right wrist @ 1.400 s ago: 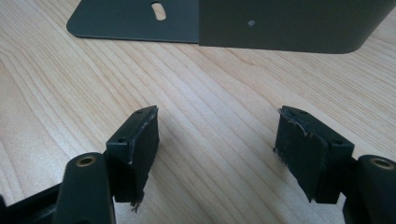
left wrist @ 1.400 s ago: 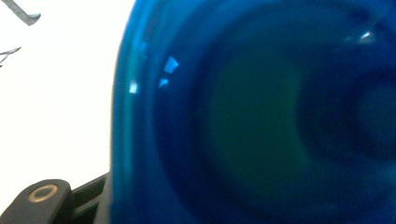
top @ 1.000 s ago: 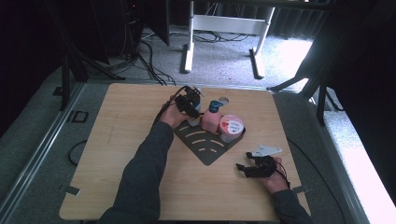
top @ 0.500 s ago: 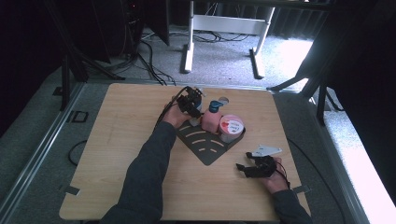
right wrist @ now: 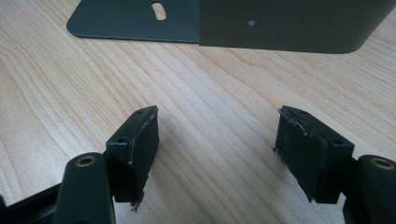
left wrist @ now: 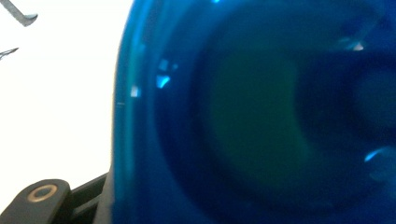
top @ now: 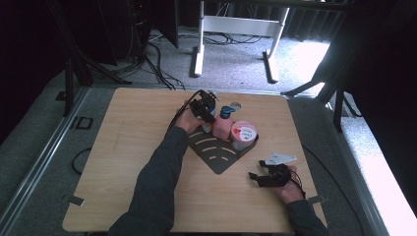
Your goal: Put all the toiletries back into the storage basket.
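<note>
Bottle [top: 226,111] with a blue cap stands at the far edge of the dark rack [top: 221,155], near the middle of the wooden surface [top: 123,162]; the left gripper [top: 205,109] is right against it from the left, the person's left hand [top: 187,119] behind it and the sleeve [top: 157,191] running back toward the near edge; from above I cannot see whether the pads press on the bottle; in the left gripper view the blue bottle [left wrist: 261,112] sits so close that its curved wall blurs, with one black jaw root at the bottom left corner; the jaws stand about half open, and whether they grip it I cannot tell; just to the right of the bottle stands a pink cup [top: 222,129], and beside that a tub [top: 244,136] with a white and red lid, both on the rack.

Right gripper [top: 268,178] lies low on the surface near the right front corner, well apart from the rack's things, held by the right hand [top: 287,184]; a white plate [top: 281,158] lies just beyond it; in the right gripper view its jaws are spread wide with nothing but bare wood [right wrist: 215,135] between them; the pads [right wrist: 140,140] look worn at the edges; the rack's dark wall [right wrist: 289,23] stands ahead of them, apart from the jaws.
</note>
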A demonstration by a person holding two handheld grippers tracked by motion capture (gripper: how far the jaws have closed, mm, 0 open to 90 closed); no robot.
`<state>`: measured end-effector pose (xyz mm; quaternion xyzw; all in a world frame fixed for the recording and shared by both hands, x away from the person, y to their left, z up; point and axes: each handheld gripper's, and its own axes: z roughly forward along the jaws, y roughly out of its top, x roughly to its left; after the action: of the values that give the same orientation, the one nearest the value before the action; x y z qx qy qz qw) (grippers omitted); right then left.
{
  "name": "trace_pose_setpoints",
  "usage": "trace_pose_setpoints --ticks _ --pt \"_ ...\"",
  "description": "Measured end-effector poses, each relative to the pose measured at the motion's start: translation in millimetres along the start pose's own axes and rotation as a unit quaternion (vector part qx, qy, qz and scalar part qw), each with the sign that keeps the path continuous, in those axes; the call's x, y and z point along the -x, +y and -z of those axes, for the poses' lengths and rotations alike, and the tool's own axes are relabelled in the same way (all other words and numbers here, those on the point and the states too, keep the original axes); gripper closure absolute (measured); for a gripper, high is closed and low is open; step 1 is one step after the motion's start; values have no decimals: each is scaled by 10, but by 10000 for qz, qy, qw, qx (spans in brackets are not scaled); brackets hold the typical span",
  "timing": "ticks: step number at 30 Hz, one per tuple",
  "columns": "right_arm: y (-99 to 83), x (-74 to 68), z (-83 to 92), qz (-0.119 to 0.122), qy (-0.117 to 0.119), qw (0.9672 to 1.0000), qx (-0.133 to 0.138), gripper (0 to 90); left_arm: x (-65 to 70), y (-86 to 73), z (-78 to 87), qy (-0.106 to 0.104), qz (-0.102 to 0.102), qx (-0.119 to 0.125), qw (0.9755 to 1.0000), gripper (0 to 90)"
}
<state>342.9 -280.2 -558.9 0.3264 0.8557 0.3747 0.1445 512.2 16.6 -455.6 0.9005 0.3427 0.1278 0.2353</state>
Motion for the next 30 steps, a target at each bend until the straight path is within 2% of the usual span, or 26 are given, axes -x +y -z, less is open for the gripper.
trace_pose_setpoints --ticks 6,8,12,22,30 --pt "0 -1 -1 5 -3 10000 2 299 -23 -7 -15 -70 49 -21 10000 540" --pt "-1 -1 -1 8 -3 10000 5 299 -41 -14 -28 -71 126 -1 9999 537" --pt "-2 1 0 12 5 10000 8 299 -41 -7 -27 -61 104 -3 9999 533" --pt "-2 -1 1 8 6 10000 5 299 -65 6 18 -67 277 201 9994 494" --pt "-4 -3 2 8 5 10000 5 299 -41 -9 10 -96 282 194 9994 464"
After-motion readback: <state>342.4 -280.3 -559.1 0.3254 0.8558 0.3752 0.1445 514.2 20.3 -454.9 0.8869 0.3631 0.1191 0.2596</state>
